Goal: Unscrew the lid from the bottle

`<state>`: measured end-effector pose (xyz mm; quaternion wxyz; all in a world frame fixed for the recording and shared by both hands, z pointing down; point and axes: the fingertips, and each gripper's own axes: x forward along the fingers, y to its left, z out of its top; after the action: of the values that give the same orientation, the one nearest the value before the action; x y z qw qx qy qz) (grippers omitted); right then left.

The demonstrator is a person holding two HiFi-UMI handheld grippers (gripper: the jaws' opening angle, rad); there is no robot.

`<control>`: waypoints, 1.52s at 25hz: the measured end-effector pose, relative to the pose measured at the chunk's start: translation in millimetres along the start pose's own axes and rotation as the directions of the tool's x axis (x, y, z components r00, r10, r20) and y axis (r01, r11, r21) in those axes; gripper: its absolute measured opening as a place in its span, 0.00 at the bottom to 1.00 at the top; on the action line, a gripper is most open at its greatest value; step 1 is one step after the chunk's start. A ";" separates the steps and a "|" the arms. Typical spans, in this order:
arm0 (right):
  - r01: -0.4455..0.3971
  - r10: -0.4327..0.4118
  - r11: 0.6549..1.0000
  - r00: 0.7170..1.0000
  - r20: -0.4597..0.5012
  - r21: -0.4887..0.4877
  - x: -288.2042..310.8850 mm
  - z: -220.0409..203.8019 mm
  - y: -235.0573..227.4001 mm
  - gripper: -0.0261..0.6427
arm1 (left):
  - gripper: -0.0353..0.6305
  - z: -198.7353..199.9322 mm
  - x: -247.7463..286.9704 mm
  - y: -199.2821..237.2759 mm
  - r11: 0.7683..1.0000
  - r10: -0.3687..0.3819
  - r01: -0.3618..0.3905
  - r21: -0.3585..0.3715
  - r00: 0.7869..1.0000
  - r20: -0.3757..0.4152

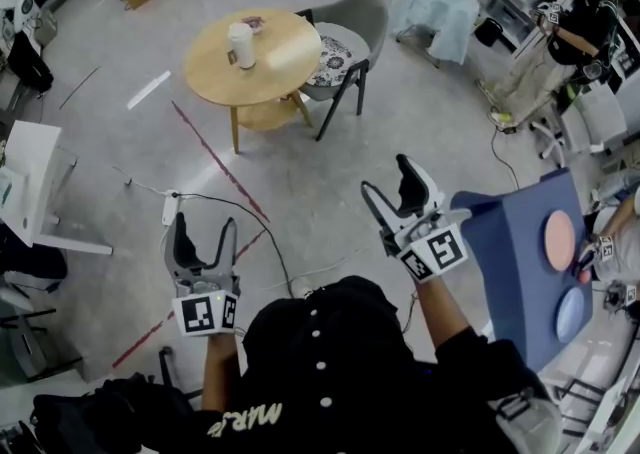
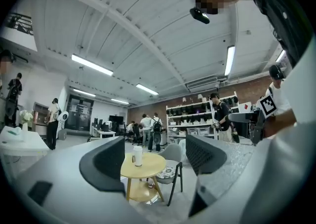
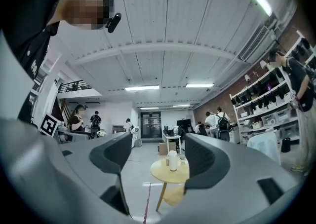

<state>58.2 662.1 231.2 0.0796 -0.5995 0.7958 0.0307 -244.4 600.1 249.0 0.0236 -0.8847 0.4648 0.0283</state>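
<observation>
Chair (image 1: 355, 22) beside table (image 1: 285, 60); bottle (image 1: 241, 45), perhaps cup (image 1: 253, 23)

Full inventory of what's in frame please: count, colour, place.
bottle: one, white, upright on the round table
round table: one, light wood, far centre
chair: one, grey, right of the round table
board: one, blue with pink and pale discs, right
white table: one, left edge
tape line: one, red, on the floor
bystander: one, dark top, top right
left tongs: grey and black, open, empty, lower left
right tongs: grey and black, open, empty, centre right
</observation>
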 end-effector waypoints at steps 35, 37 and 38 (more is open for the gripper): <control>-0.081 0.081 0.996 0.997 -0.006 0.030 295.0 -31.5 -198.6 0.49 | 0.61 -20.8 311.1 72.6 0.999 0.045 -0.046 -0.017 0.998 -0.034; -0.097 0.097 0.995 0.995 -0.010 0.011 311.6 -32.4 -212.9 0.49 | 0.61 -23.5 330.0 73.1 0.998 0.060 -0.060 0.000 0.997 -0.052; -0.105 0.105 0.994 0.994 -0.010 0.004 320.3 -33.8 -220.7 0.49 | 0.61 -26.0 340.6 73.8 0.998 0.070 -0.069 0.009 0.996 -0.061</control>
<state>180.8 291.5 222.4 0.0751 -0.5567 0.8267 0.0304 -111.5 276.9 249.3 0.0114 -0.8683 0.4959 0.0002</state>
